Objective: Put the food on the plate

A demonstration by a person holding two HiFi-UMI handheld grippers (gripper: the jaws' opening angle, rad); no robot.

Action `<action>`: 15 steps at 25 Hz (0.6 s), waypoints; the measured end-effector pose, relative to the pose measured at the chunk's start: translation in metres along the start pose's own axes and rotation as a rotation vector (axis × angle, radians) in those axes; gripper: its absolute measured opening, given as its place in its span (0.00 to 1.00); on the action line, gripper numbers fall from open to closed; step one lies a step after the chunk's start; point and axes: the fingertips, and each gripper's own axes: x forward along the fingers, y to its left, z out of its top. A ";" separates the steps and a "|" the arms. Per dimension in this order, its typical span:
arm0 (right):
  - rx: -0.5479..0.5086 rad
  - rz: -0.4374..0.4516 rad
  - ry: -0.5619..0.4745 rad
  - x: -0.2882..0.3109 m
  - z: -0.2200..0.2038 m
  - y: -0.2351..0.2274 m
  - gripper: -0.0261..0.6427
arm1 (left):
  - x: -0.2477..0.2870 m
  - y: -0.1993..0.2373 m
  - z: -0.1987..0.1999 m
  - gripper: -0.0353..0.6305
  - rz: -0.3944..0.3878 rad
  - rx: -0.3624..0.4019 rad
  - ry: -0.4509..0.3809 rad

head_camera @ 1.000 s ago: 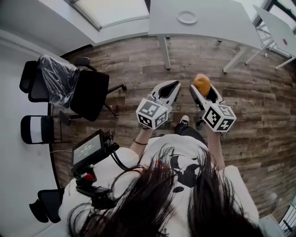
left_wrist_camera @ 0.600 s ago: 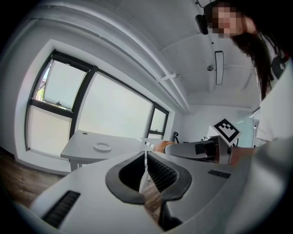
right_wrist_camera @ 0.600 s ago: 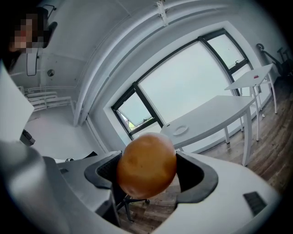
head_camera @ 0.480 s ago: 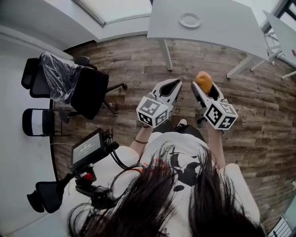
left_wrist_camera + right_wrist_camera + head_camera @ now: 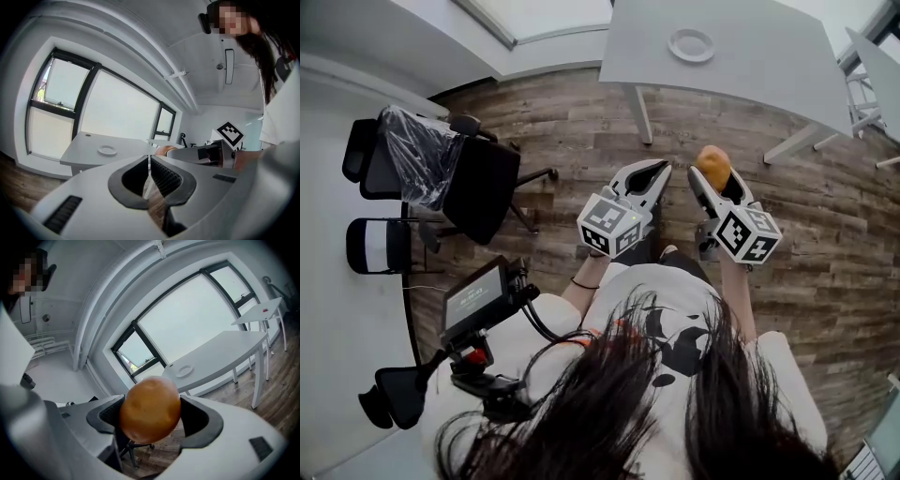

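A plate (image 5: 691, 45) lies on the table (image 5: 769, 58), chairs (image 5: 483, 192) left of it.

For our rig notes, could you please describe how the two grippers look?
The left gripper and right gripper are light grey shells with black ribbed jaw pads; each carries a cube of black-and-white square markers. The person wears a white top.

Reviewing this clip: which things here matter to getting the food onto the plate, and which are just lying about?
In the job:
- round orange-brown food, clamped in the right gripper
- white plate on the grey table

Lying about:
- black office chair
- plastic-wrapped chair
- side table
- left gripper, shut and empty
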 end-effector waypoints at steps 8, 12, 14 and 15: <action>0.014 -0.074 -0.003 0.073 0.040 -0.033 0.59 | 0.069 0.067 0.024 0.06 -0.075 -0.006 0.020; 0.032 -0.110 -0.005 0.130 0.062 -0.039 0.59 | 0.099 0.122 0.041 0.06 -0.108 -0.008 0.044; 0.035 -0.117 -0.010 0.144 0.069 -0.040 0.59 | 0.107 0.136 0.049 0.06 -0.118 -0.007 0.041; 0.034 -0.119 -0.017 0.144 0.071 -0.041 0.59 | 0.110 0.136 0.052 0.06 -0.122 -0.002 0.036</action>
